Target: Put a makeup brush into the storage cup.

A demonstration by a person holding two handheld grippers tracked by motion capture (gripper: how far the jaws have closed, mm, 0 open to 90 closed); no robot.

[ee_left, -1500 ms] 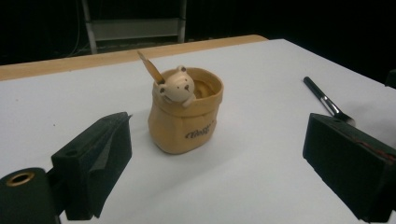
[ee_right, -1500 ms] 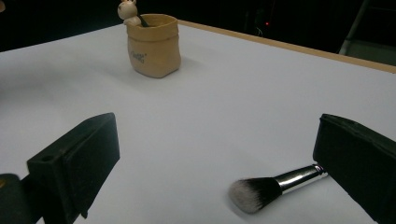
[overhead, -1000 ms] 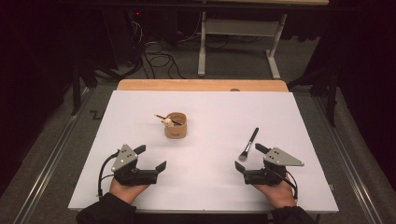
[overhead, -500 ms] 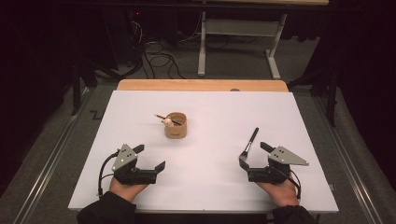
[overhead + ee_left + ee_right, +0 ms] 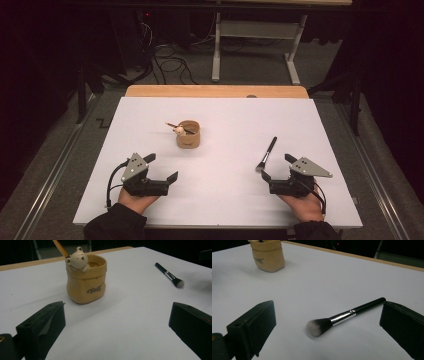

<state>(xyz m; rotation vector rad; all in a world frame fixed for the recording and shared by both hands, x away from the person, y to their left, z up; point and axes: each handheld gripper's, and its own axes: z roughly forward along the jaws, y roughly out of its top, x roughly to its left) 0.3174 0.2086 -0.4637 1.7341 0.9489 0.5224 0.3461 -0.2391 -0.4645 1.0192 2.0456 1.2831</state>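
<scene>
From above, the brush lies on the table just ahead of the right tongs, both tongs wide; the left tongs face the pot; the right tongs' view shows the brush between the jaws.

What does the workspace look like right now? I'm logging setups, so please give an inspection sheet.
Surface: white table top, wooden edge at the far side.
Job's things: makeup brush lying flat, bristles toward the right gripper; tan bear pot upright, a stick in it.
Clutter: nothing seen.
Grippers: right gripper and left gripper both open, holding nothing.
Cables: one trails from the left gripper; more on the floor beyond.
Surroundings: dark room, metal table frame behind.
</scene>
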